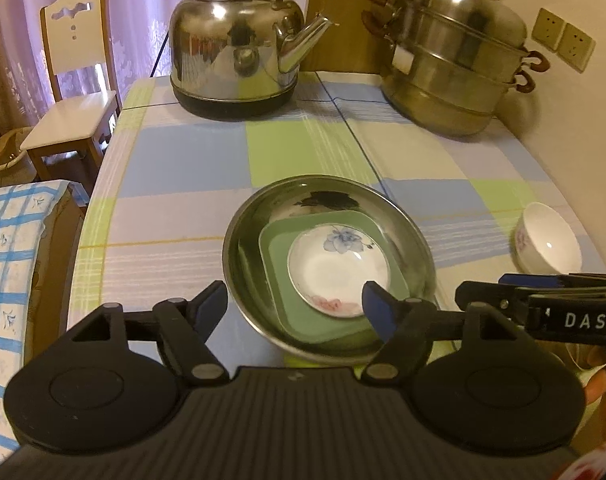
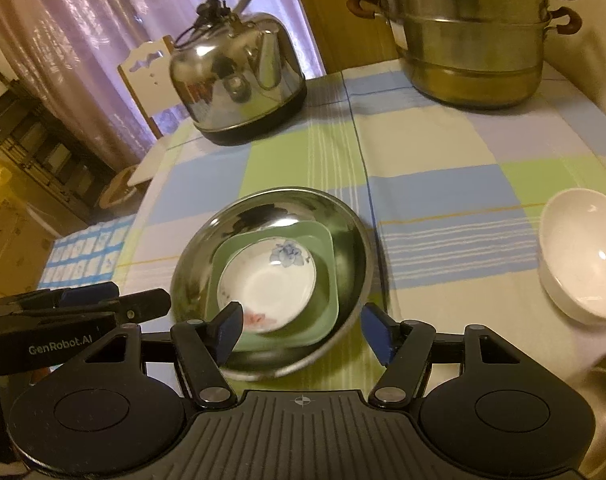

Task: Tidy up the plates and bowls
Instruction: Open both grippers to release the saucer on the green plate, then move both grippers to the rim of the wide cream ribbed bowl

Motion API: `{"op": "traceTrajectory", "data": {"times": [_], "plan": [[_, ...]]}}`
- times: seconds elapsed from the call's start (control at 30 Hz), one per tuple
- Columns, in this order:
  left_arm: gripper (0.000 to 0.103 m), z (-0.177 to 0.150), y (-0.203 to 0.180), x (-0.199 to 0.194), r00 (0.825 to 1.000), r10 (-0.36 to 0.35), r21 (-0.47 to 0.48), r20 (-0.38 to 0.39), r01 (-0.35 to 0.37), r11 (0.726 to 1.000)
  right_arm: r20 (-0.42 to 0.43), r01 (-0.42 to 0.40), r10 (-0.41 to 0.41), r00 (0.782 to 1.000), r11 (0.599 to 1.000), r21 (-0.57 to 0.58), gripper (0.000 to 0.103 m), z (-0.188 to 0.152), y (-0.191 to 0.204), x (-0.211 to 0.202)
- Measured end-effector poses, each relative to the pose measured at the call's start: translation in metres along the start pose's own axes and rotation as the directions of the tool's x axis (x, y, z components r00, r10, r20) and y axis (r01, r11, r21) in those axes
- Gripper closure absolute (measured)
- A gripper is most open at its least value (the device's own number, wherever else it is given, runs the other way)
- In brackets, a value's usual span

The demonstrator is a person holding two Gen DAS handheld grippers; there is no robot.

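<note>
porcelain bowl (image 2: pixel 579 256) on table looks light, slick, fragile; grip its rim; left gripper (image 1: pixel 295 304) and right gripper (image 2: pixel 299 330) both released, empty.

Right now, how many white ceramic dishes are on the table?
2: a floral saucer nested on the green square plate inside the steel basin, and a white bowl alone on the right. Others may be hidden.

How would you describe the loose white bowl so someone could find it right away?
On the checked tablecloth, look right of the steel basin holding the stacked dishes. The white bowl sits alone there, tipped, empty, nested in nothing.
</note>
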State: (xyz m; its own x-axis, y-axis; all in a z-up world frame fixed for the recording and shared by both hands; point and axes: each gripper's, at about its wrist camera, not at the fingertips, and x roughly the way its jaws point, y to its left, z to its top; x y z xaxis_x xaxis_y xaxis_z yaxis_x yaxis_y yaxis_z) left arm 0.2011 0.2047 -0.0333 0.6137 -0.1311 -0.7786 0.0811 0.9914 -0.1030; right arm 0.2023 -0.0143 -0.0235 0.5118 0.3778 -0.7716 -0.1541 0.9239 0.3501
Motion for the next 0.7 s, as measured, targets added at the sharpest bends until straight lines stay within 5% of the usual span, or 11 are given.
{"op": "traceTrajectory", "data": {"times": [0.33, 0.7], "plan": [[0.019, -0.032, -0.021, -0.041, 1.0, -0.012, 0.019, -0.007, 0.012, 1.0, -0.027, -0.042, 0.041, 0.999, 0.998, -0.043, 0.037, -0.034, -0.005, -0.048], [0.019, -0.062, -0.051, -0.062, 0.998, -0.022, 0.03, -0.055, 0.024, 0.999, -0.071, -0.033, 0.029, 0.997, 0.998, -0.052, 0.037, -0.072, -0.028, -0.087]]}}
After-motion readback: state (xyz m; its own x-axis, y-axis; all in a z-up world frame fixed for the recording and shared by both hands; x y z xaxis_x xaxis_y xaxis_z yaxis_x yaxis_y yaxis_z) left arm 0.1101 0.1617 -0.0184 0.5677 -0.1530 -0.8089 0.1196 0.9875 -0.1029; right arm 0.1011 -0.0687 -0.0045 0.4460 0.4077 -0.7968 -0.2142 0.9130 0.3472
